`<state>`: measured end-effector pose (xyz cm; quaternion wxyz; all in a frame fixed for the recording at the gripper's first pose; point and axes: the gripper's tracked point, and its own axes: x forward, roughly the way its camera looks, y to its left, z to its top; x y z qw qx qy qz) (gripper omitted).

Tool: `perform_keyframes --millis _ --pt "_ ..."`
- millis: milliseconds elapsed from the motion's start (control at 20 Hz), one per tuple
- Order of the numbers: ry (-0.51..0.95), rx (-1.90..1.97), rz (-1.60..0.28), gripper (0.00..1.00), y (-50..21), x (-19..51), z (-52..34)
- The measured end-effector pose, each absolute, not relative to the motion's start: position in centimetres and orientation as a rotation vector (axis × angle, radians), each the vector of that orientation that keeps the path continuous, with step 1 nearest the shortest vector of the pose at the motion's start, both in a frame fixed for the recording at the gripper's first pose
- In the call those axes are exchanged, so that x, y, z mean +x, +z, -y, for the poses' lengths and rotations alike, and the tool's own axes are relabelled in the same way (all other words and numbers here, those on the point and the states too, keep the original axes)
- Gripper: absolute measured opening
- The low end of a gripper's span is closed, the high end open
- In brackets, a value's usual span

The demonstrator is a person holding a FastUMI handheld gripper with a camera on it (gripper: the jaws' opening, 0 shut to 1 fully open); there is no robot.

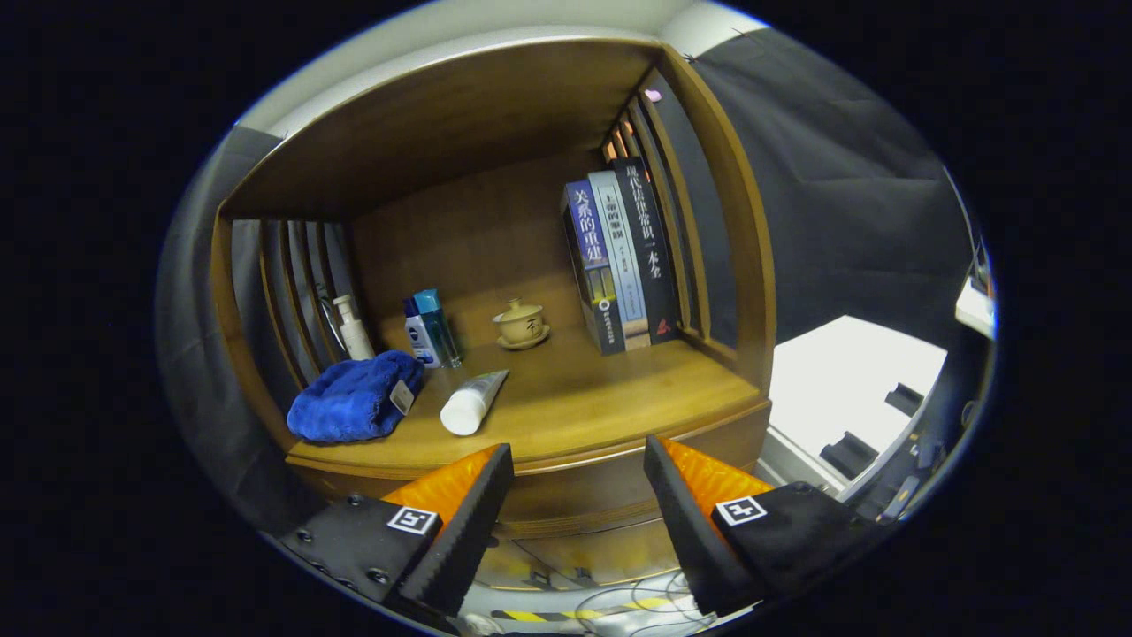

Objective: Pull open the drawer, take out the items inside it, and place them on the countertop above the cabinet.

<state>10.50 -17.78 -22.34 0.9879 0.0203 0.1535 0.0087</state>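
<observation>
Wooden cabinet [495,221] walls, slatted at both sides and roofed above, enclose the countertop [601,398], whose curved front edge runs just beyond the fingertips. Open surface is left across the middle and right front of the countertop, between a white tube [471,403] and the right-hand post. The hand-held gripper [579,469] is held spread wide, nothing being gripped between its fingers, and it hangs in front of the cabinet's front rail, apart from it.

At the left of the countertop a blue towel [354,400] is bunched against the slats, with the tube lying on its side just right of it, cap toward the front edge. Behind the towel a pump bottle [354,329] stands, and two small bottles [431,330] are set close together near the back wall. A lidded tea cup [521,323] on its saucer is placed mid-back, and three books [621,257] stand upright, leaning a little, toward the right slats.

Below the rail, between the fingers, the drawer front [584,548] is seen only in part; whether it is pulled out cannot be told, and its inside is hidden. Cables [637,602] and a striped strip on the floor are cut off by the fingers. To the right, beyond the cabinet, a white surface [849,389] with dark objects is too indistinct to identify.
</observation>
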Motion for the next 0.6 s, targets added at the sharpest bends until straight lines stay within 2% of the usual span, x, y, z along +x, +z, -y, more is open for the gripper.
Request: perform_keyframes --millis 600 --pt "0.061 -0.031 -0.120 0.98 -10.9 4.5 16.7"
